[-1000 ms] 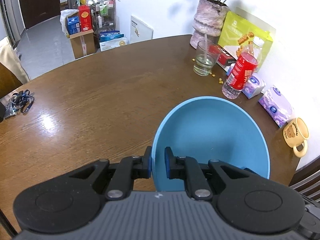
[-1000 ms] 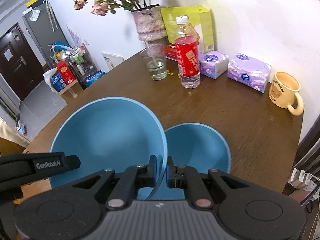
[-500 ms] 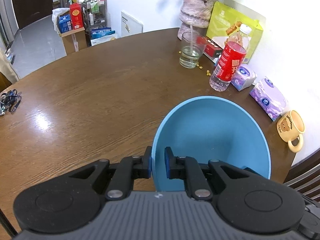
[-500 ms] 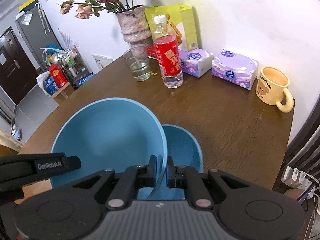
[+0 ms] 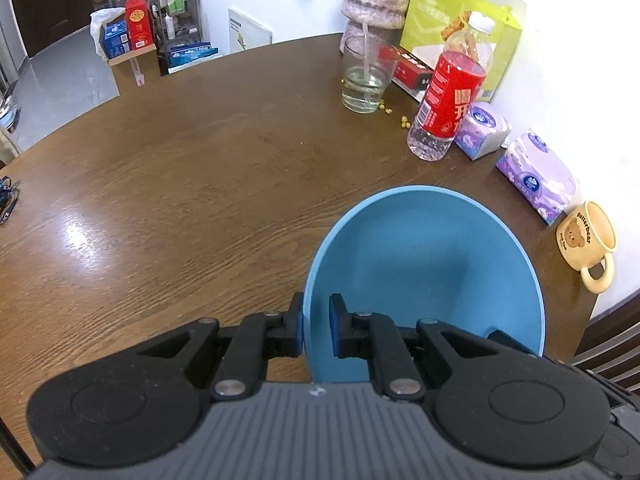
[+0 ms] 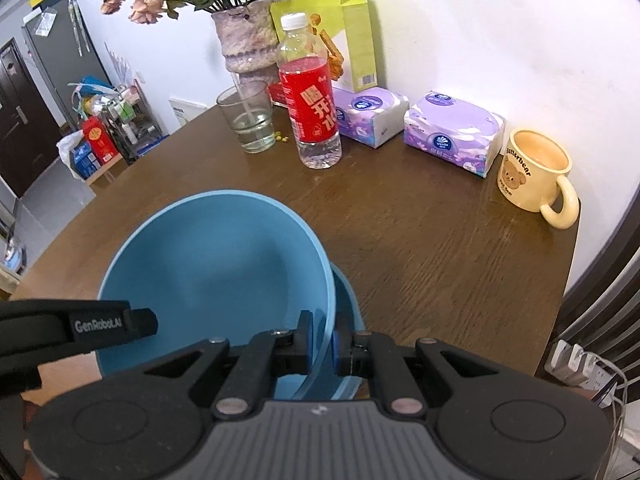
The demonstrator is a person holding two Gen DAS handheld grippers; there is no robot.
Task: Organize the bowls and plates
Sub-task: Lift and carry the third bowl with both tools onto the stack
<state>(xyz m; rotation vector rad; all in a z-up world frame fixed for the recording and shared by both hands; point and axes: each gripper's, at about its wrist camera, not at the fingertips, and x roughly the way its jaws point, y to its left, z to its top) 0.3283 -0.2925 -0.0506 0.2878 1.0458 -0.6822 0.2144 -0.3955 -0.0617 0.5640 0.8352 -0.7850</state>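
Left tool (image 5: 316, 330): clenched on the left rim of the large blue bowl (image 5: 424, 280), one pad outside the wall, one inside. Right tool (image 6: 322, 338): clenched on the right rim of the same large blue bowl (image 6: 216, 276), gripped likewise across the wall. The bowl is thus held at two sides, above the brown wooden counter (image 5: 180, 184), near the counter's right end.

In the right wrist view a smaller blue bowl (image 6: 348, 304) shows just beyond the large bowl's right rim, lower down and largely covered by it — only a crescent of its rim and wall is visible. Whether the large bowl touches it cannot be told. The left tool's black body, lettered in white, enters that view from the left edge beside the large bowl.

Other items on the counter, all along the wall side and well apart from the bowls:
- a clear drinking glass (image 6: 248, 120) with some water, upright;
- a plastic bottle with a red label (image 6: 310, 96), upright, just beside the glass;
- two purple tissue packs (image 6: 370, 114) (image 6: 452, 132), side by side;
- a cream bear mug (image 6: 534, 172), upright, handle toward the counter edge;
- a mottled vase (image 6: 246, 44) with dried flowers — a yellow-green snack bag (image 6: 340, 36) leans on the wall next to it;
- a few small yellow bits (image 5: 394, 114) near the glass.
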